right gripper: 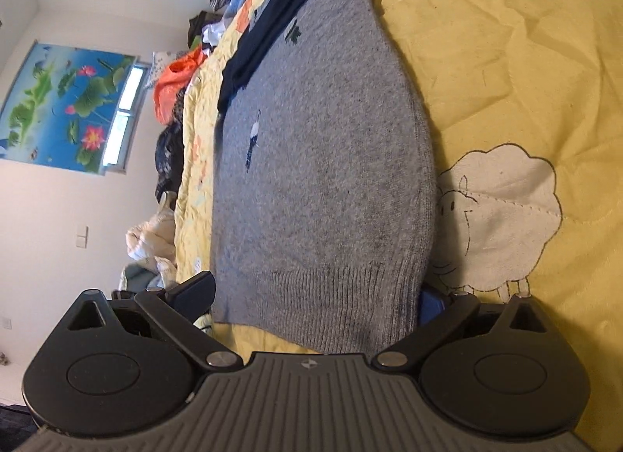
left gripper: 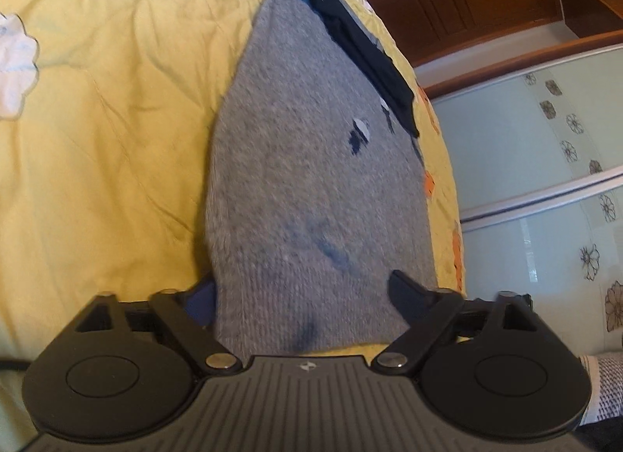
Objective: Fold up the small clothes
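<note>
A small grey knitted sweater (left gripper: 311, 187) with dark blue trim and small navy motifs lies on a yellow quilt (left gripper: 117, 140). In the left wrist view my left gripper (left gripper: 307, 296) is wide open, its fingers on either side of the near end of the sweater, the left finger partly hidden by the knit. In the right wrist view my right gripper (right gripper: 315, 296) is also wide open and straddles the ribbed hem of the same sweater (right gripper: 323, 179). Neither gripper pinches the cloth.
The quilt (right gripper: 506, 62) carries a white sheep patch (right gripper: 502, 218). A pile of mixed clothes (right gripper: 183, 82) lies along the bed's far edge. A wooden door (left gripper: 467, 4) and flowered sliding panels (left gripper: 525, 159) stand beyond the bed.
</note>
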The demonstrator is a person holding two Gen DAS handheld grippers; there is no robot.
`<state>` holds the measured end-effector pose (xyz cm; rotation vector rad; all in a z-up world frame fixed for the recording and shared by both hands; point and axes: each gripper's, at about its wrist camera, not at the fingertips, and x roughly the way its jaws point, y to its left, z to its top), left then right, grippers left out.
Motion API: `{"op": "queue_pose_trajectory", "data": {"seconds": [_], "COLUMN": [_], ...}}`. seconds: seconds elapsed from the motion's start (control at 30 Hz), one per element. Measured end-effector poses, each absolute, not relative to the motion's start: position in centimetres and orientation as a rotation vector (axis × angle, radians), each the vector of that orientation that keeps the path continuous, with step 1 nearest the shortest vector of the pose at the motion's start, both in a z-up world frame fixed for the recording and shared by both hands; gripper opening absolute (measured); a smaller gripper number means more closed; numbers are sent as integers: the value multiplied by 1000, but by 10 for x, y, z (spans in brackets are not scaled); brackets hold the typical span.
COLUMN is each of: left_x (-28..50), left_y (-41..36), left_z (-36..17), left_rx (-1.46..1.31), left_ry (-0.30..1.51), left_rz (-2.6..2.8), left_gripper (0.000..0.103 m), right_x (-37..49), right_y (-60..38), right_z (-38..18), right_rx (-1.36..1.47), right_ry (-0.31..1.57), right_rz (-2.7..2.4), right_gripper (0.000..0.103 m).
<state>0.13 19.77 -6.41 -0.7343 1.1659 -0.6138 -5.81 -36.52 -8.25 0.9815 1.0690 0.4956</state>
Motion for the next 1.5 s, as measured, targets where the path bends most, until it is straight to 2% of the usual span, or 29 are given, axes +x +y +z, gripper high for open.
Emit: {"op": "queue_pose_trajectory", "data": {"seconds": [0.07, 0.17, 0.2, 0.3, 0.37, 0.4, 0.43, 0.47, 0.5, 0.57, 0.8, 0.97, 1.1, 1.27, 1.43, 1.5], "left_x": [-1, -1, -1, 0, 0, -1, -2, -3, -3, -3, 36, 114, 200, 313, 400, 426], "left_y": [192, 194, 197, 201, 201, 200, 199, 198, 197, 198, 193, 170, 153, 125, 104, 100], "left_z": [-72, -77, -79, -79, -77, -74, -71, -67, -64, -56, -6, 34, 52, 55, 31, 13], "left_rx": [-744, -743, -759, -746, -710, -681, -648, -621, -609, -613, -655, -649, -653, -576, -489, -472], "left_ry": [1193, 1204, 1213, 1233, 1236, 1232, 1220, 1204, 1194, 1171, 996, 801, 677, 675, 744, 797], "left_rz": [-618, -587, -577, -553, -541, -533, -527, -524, -526, -540, -630, -635, -615, -536, -411, -320], "left_gripper": [51, 31, 30, 19, 8, 5, 5, 5, 5, 5, 5, 5, 5, 5, 5, 5], "right_x": [-60, -62, -63, -63, -65, -66, -67, -68, -69, -73, -58, 18, 104, 218, 297, 323], "right_y": [-364, -364, -365, -367, -368, -367, -367, -366, -363, -358, -371, -395, -419, -445, -454, -457], "right_z": [-81, -81, -81, -82, -82, -82, -82, -82, -82, -81, -40, -7, -4, -33, -62, -80], "right_rx": [962, 943, 949, 951, 948, 942, 921, 876, 814, 768, 943, 1025, 1120, 1186, 1149, 1198], "right_ry": [1062, 1053, 1051, 1050, 1046, 1046, 1045, 1050, 1064, 1039, 795, 594, 480, 480, 521, 556], "right_rz": [501, 511, 510, 505, 490, 480, 455, 413, 373, 362, 468, 500, 475, 365, 266, 250], "right_gripper": [101, 101, 101, 99, 91, 84, 58, 16, 14, 13, 13, 13, 13, 13, 13, 18]}}
